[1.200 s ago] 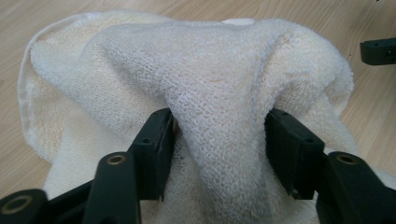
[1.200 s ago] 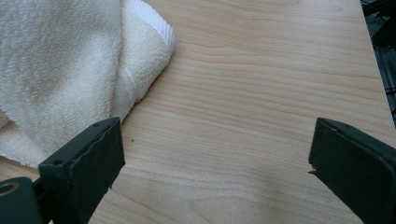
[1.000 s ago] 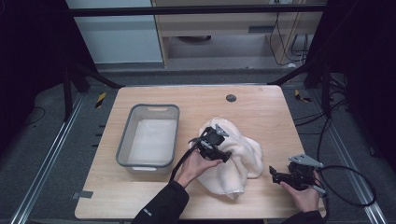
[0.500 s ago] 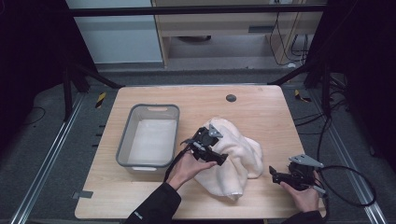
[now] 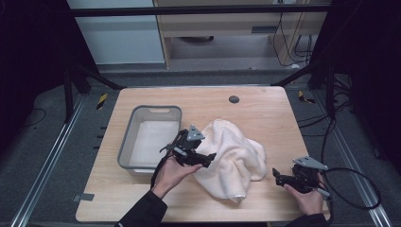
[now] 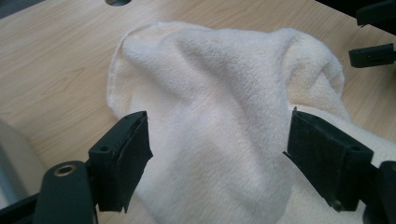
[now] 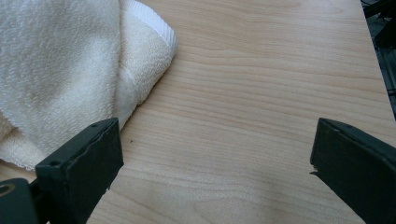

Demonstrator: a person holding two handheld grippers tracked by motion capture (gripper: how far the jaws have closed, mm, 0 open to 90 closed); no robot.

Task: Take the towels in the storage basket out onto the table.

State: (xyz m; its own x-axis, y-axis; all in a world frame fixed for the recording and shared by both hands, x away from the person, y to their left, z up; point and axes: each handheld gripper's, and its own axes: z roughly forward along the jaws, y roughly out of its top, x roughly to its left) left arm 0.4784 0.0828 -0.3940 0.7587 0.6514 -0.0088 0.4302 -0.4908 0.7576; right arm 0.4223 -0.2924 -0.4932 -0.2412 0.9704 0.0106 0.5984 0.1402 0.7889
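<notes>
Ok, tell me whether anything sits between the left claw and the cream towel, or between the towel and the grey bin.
Nothing visible does. The left claw stands open right over the crumpled cream terry towel, with no other object between them. The grey plastic bin lies beside the towel on the wooden table, the person's own left hand between them.

The towel (image 6: 224, 107) is cream terry cloth, nubby and matt. The desk (image 7: 261, 93) is pale wood, smooth with faint grain. The bin (image 5: 130, 142) looks like translucent grey plastic, slightly glossy.
</notes>
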